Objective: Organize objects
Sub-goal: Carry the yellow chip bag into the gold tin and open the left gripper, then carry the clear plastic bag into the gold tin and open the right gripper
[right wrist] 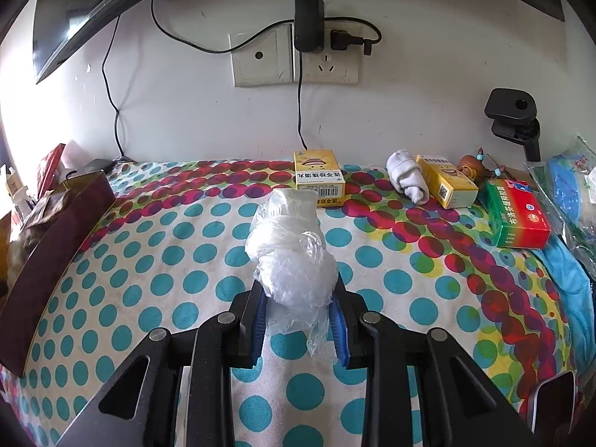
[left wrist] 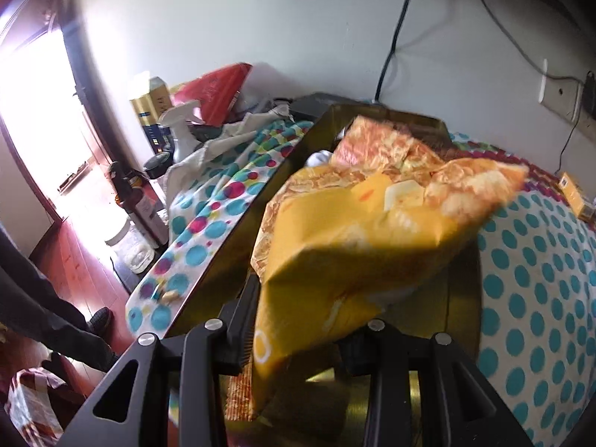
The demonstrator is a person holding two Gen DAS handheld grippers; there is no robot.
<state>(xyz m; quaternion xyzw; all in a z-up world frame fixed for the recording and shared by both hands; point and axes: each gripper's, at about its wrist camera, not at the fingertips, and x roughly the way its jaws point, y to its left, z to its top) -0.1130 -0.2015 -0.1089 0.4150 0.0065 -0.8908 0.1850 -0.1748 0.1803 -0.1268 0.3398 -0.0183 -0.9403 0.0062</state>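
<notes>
Yellow snack bag (left wrist: 357, 238), crumpled, gripped at its lower corner in the left tool (left wrist: 298, 339) and held above a gold-lined box (left wrist: 462, 298). Inside the box, further back, another orange-patterned packet (left wrist: 376, 141) and something white, too hidden to name. Box resting on the polka-dot cloth (left wrist: 540, 279) that covers the bench. Left of the box, a bunched part of the same cloth, then a white spray bottle (left wrist: 182, 126), a gold and blue carton (left wrist: 152, 108) and a red bag (left wrist: 216, 89) against the wall.

In the right wrist view, a wad of clear plastic wrap (right wrist: 292, 257) pinched between the narrow-set jaws of the right tool (right wrist: 300, 309), raised over the dotted cloth. Beyond it, near the wall, a yellow medicine box (right wrist: 318, 180); to its right a rolled white sock (right wrist: 408, 178) touching a second yellow box (right wrist: 447, 182), then a green and red medicine box (right wrist: 519, 214) just beside a small brown figurine (right wrist: 473, 167). At the left edge, the dark red outer wall of the box (right wrist: 56, 246). On the wall above, a socket plate (right wrist: 294, 54) with a black adapter (right wrist: 309, 22) plugged in.
</notes>
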